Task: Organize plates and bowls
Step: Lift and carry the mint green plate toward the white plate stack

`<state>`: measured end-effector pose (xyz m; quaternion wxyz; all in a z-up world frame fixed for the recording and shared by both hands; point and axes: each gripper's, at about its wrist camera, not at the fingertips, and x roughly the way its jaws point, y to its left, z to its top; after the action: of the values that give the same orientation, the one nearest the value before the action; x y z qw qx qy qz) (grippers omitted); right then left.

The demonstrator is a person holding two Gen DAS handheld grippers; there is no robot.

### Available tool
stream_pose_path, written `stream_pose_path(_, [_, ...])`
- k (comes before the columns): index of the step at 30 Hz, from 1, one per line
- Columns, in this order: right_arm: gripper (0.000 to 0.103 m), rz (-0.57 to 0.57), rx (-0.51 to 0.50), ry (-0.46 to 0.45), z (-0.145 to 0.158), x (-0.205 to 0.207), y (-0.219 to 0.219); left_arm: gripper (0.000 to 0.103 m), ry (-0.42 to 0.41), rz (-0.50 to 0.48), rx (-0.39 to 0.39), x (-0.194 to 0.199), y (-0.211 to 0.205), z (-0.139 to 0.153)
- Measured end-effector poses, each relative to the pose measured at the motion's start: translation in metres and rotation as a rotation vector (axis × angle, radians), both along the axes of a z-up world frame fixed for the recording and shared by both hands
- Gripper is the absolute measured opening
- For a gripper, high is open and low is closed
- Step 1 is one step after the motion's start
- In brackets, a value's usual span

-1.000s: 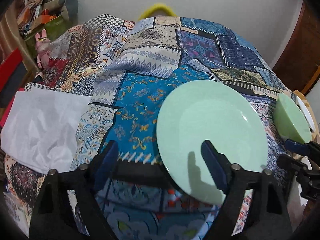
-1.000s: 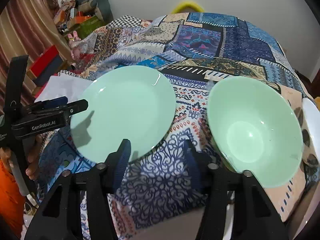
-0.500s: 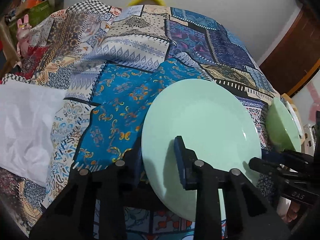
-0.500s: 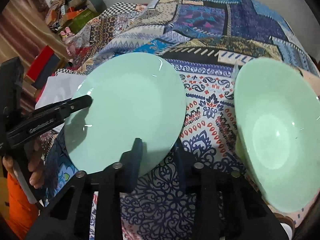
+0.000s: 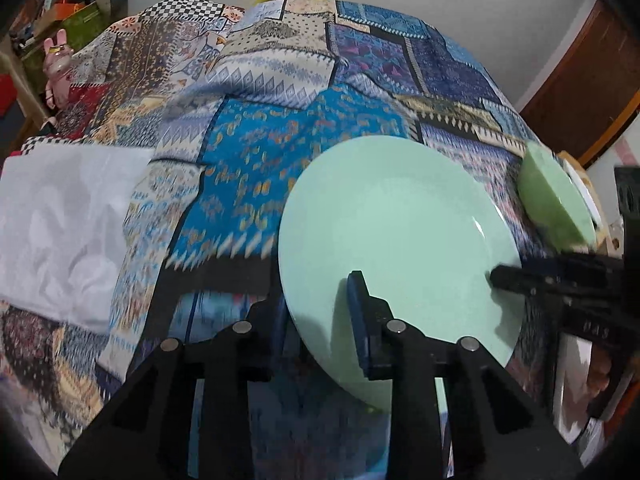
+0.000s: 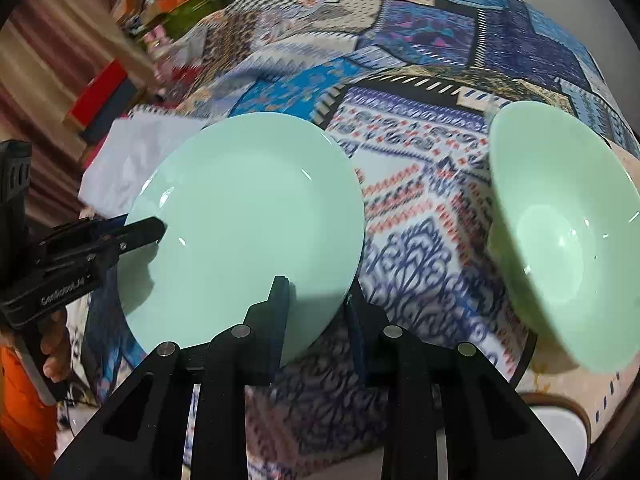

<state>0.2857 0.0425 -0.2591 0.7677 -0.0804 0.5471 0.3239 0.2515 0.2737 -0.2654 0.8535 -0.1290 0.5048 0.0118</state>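
Observation:
A mint-green plate (image 5: 396,240) (image 6: 248,216) is held by both grippers over the patchwork cloth (image 5: 280,100). My left gripper (image 5: 316,320) is shut on the plate's near-left rim, one finger above and one below. My right gripper (image 6: 316,316) is shut on the plate's near-right rim; it also shows in the left wrist view (image 5: 520,280). The left gripper shows at the plate's left edge in the right wrist view (image 6: 152,228). A mint-green bowl (image 6: 560,236) (image 5: 556,196) sits to the right of the plate, tilted.
A white cloth (image 5: 60,216) lies on the table's left side. Shelves with boxes and a pink toy (image 5: 60,48) stand at far left. A wooden door (image 5: 580,92) is at the right. A white dish (image 6: 560,436) sits below the table's near right edge.
Both grippers have closed on the plate's rim from opposite sides. The plate looks raised and tilted off the cloth. The views have shifted and are blurred with motion.

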Motion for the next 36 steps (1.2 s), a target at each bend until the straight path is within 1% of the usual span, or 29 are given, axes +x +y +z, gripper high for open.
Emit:
stream_pose_path(4, [0.025,0.056,-0.01,0.007,0.0,-0.014,0.002,0.029,0.019,0.007,0.01,-0.033,-0.007,0.0])
stream_pose_path(6, [0.025,0.08,-0.017,-0.005,-0.001,-0.018,0.003,0.029,0.029,0.012,0.014,-0.048,-0.01,-0.001])
stream_pose_path(9, [0.025,0.079,-0.013,0.003,-0.004,-0.013,0.005,0.029,0.035,0.015,0.009,-0.059,-0.012,-0.004])
stream_pose_path(13, [0.028,0.072,0.001,0.015,-0.007,-0.004,0.012,0.029,0.042,0.04,-0.018,-0.058,-0.008,-0.007])
stream_pose_path(16, [0.029,0.062,0.016,0.019,-0.009,0.0,0.015,0.03,0.04,0.055,-0.024,-0.055,-0.007,-0.008])
stream_pose_path(21, [0.029,0.058,0.023,0.002,-0.007,-0.005,0.014,0.03,0.029,0.066,-0.001,-0.056,-0.011,-0.006])
stream_pose_path(27, [0.028,0.047,0.034,-0.03,0.001,-0.015,0.006,0.03,0.021,0.077,-0.012,-0.061,-0.015,-0.003])
stream_pose_path(32, [0.027,0.028,0.08,-0.041,0.013,-0.019,-0.004,0.03,0.008,0.087,-0.036,-0.067,-0.018,0.003])
stream_pose_path(36, [0.028,0.009,0.114,-0.059,0.024,-0.025,-0.012,0.03,-0.015,0.088,-0.035,-0.073,-0.024,0.014])
